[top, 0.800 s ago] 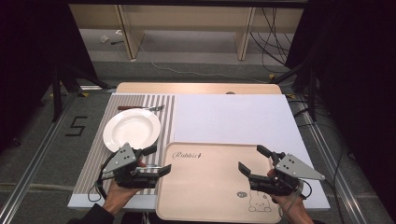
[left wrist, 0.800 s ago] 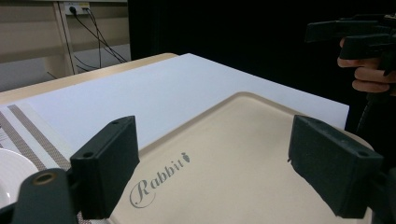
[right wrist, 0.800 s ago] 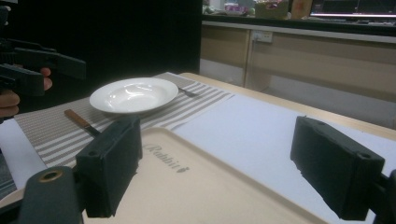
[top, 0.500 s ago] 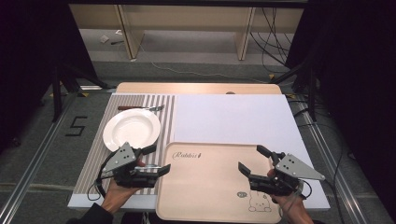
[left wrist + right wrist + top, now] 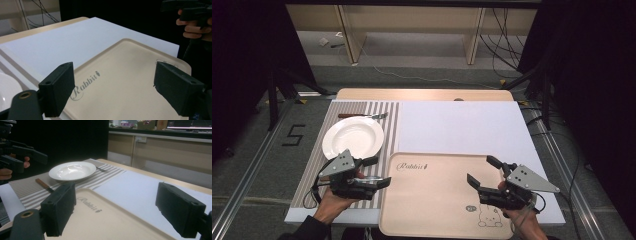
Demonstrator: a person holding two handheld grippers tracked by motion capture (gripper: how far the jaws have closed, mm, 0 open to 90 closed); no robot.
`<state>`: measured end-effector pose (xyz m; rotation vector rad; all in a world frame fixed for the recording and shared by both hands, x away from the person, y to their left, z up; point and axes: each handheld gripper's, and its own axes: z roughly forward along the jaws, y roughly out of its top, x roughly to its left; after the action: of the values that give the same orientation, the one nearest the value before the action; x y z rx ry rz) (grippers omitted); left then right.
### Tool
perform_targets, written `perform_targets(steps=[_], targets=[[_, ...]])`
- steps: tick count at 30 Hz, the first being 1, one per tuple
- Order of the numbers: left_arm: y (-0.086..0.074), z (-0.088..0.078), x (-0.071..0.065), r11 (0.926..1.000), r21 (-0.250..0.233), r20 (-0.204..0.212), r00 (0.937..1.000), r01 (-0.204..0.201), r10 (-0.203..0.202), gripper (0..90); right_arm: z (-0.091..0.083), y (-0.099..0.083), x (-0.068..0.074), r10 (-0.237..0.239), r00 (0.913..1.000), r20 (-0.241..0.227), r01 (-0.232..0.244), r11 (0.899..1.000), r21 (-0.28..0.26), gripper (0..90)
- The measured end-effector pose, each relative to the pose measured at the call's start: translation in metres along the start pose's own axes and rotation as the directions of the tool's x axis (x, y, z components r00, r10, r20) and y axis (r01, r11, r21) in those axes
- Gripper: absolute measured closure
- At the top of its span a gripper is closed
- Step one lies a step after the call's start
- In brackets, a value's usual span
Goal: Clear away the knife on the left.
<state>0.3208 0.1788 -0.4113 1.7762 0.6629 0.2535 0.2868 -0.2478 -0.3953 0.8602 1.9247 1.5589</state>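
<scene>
This is a lab or test room rigged for recording, with a mock dining place set up on it. The counter (image 5: 362,94) stands on grey carpet between metal floor rails (image 5: 242,190), and black curtains (image 5: 592,75) hang on both sides of it. Beyond the counter, loose cables (image 5: 497,35) trail past plain wooden furniture legs (image 5: 349,32). Left of the counter, a taped number five (image 5: 293,135) marks the floor.

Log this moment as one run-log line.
left tongs: open, empty, above striped mat | right tongs: open, empty, over tray | plate: on mat, untouched
</scene>
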Motion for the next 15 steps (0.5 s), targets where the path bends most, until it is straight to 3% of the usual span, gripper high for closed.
perform_targets(steps=[4, 7, 9, 12, 14, 15], targets=[[-0.001, -0.002, 0.007, 0.9990, 0.043, -0.011, 0.9999, 0.013, -0.013, 16.7, 0.000, 0.000, 0.000, 0.000, 1.0000, -0.001, 0.000, 1.000, 0.000, 17.6], [-0.003, -0.002, 0.013, 0.9941, 0.108, -0.022, 0.9997, 0.012, -0.010, 16.8, 0.000, 0.000, 0.000, 0.000, 1.0000, -0.002, 0.000, 1.000, 0.002, 17.7], [-0.005, -0.001, 0.015, 0.9873, 0.159, -0.048, 0.9988, 0.007, 0.001, 16.8, 0.000, 0.000, 0.000, 0.001, 1.0000, -0.001, -0.001, 1.000, 0.000, 17.7], [-0.007, 0.001, 0.018, 0.9723, 0.233, -0.049, 0.9988, 0.013, -0.001, 16.8, 0.000, 0.000, 0.000, -0.001, 1.0000, -0.001, 0.001, 1.000, 0.001, 17.7], [-0.008, 0.002, 0.020, 0.9642, 0.264, -0.053, 0.9985, 0.026, -0.012, 17.3, 0.000, 0.000, 0.000, -0.001, 1.0000, 0.000, 0.001, 1.000, 0.001, 17.6], [-0.008, 0.002, 0.020, 0.9642, 0.264, -0.053, 0.9985, 0.026, -0.012, 17.4, 0.000, 0.000, 0.000, -0.001, 1.0000, 0.000, 0.001, 1.000, 0.001, 17.6]])
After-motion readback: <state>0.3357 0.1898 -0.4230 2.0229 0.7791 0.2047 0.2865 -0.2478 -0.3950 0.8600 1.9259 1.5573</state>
